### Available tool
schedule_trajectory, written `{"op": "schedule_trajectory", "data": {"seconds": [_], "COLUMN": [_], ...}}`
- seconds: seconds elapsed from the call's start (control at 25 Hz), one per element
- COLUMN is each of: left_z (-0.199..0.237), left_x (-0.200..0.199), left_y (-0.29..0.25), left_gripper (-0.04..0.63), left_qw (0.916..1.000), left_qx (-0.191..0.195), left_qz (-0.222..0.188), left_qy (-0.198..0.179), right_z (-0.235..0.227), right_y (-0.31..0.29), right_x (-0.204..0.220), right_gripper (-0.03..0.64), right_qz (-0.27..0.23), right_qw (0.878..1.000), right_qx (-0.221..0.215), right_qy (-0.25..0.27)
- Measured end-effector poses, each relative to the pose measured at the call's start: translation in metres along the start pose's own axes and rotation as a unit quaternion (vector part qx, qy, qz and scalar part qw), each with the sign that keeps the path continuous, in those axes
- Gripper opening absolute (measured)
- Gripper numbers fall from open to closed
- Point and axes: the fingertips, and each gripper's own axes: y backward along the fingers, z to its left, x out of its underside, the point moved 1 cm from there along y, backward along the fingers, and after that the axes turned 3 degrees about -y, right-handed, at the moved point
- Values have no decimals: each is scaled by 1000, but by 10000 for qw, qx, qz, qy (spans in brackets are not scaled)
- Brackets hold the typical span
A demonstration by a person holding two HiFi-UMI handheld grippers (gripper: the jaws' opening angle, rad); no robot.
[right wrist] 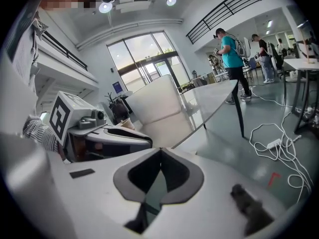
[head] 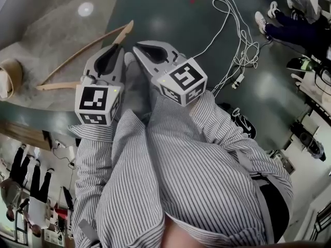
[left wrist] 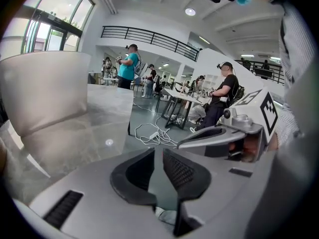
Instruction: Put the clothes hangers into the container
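A wooden clothes hanger [head: 77,54] lies flat on the grey marble table [head: 57,19], just left of my left gripper [head: 115,48]. A cream-coloured container [head: 9,77] stands at the table's left edge. Both grippers are held side by side over the table's rim, close to my striped sleeves. In the left gripper view the left gripper [left wrist: 158,151] shows a narrow slit between its pads with nothing in it. The right gripper [right wrist: 160,149] has its tips touching and holds nothing. Neither gripper touches the hanger.
White cables and a power strip [head: 234,40] trail over the dark green floor to the right. A person's legs and shoes [head: 279,22] are at the far right. A large cream shape [left wrist: 45,93] fills the left of the left gripper view. More tables and people stand farther off.
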Motion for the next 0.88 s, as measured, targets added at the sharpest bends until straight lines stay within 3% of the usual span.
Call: {"op": "schedule_trajectory", "data": {"seconds": [0.08,0.12,0.28,0.52,0.72,0.88], "left_z": [4,5,7,9,16,14], "left_x": [5,7,14,22,38,42], "left_y": [-4,-6,-15,-31,-41,-48], "left_gripper": [126,133,154,169,169,169], "left_qw": [9999,9998,9976,9940,9884,9854], "left_qx": [-11,-25,-77,7,13,96], "left_qz": [138,218,553,880,1354,1495], "left_qy": [-1,-39,-400,-655,-694,-813], "right_z": [0,-1,-5,-18,-23,-24], "right_y": [-3,-4,-4,-5,-6,-7], "right_x": [4,5,7,15,21,27], "right_gripper": [15,15,15,15,15,15], "right_qz": [31,43,55,125,159,211], "right_qw": [10000,10000,9999,9997,9994,9992], "right_qx": [-16,-19,-4,110,165,131], "right_qy": [-27,-38,-127,-164,-267,-322]}}
